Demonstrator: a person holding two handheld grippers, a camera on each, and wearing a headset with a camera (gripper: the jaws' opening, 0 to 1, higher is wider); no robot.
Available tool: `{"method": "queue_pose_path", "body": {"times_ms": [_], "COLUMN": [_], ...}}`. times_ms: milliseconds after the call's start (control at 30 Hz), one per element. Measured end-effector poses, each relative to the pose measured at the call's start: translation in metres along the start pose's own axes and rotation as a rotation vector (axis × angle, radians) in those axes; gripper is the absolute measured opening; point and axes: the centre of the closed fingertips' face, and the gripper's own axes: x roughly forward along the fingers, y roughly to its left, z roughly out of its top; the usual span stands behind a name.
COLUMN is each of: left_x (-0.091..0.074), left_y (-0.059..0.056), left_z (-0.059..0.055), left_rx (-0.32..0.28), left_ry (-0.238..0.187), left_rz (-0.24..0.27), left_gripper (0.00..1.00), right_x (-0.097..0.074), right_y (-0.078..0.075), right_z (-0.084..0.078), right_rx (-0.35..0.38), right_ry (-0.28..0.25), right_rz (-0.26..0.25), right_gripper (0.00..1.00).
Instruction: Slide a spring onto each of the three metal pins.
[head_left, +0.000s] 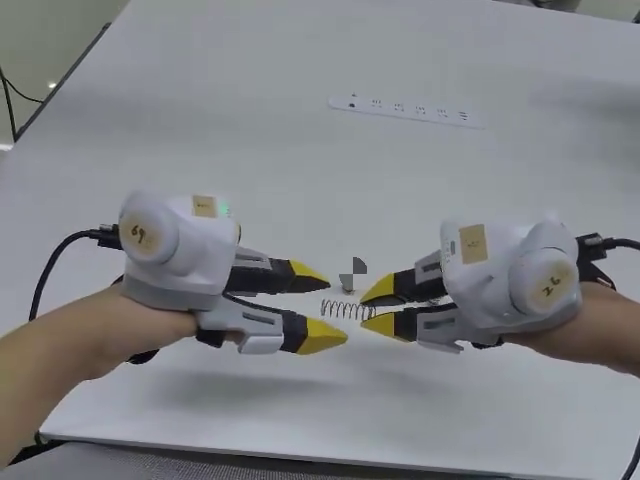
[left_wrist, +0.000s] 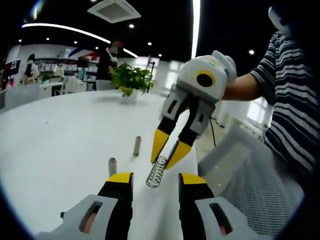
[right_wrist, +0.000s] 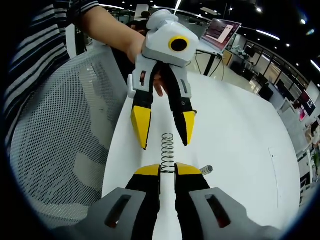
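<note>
Head view: close to the near edge of the worktop (head_left: 200, 120), my right gripper (head_left: 366, 311) clamps one end of the spring (head_left: 342, 309); my left gripper (head_left: 335, 311) faces it, jaws apart. Bare worktop stretches beyond. Left gripper view shows two upright pins (left_wrist: 136, 145) beside the spring

Left claw (head_left: 335, 308) spread, right claw (head_left: 364, 311) pinched.

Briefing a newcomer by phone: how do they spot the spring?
On the white table, the yellow-tipped left gripper and right gripper face each other. A small coiled silver wire spring juts from the right one's closed tips. Unlike the short solid metal pins nearby, it is an open coil.
</note>
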Motion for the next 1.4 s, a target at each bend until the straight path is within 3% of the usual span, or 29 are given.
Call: {"method": "queue_pose_path", "body": {"times_ms": [500, 833, 1067, 1400], "left_x": [0.003, 0.001, 0.002, 0.002], "left_y": [-0.006, -0.008, -0.011, -0.011], "left_z": [0.004, 0.005, 0.004, -0.001], "left_rx": [0.015, 0.033, 0.045, 0.042], "left_ry": [-0.022, -0.023, -0.003, 0.019], "left_rz": [-0.028, -0.059, -0.083, -0.095], "left_gripper": [0.04, 0.03, 0.03, 0.03], "right_x": [-0.005, -0.004, -0.003, 0.0], "right_y": [0.002, 0.003, 0.006, 0.011], "right_z": [0.006, 0.007, 0.007, -0.005], "right_rx": [0.005, 0.013, 0.069, 0.123], "right_ry": [-0.022, -0.03, -0.046, -0.041], "right_rz": [0.003, 0.006, 0.003, -0.003], "right_gripper": [0.06, 0.06, 0.07, 0.13]}}
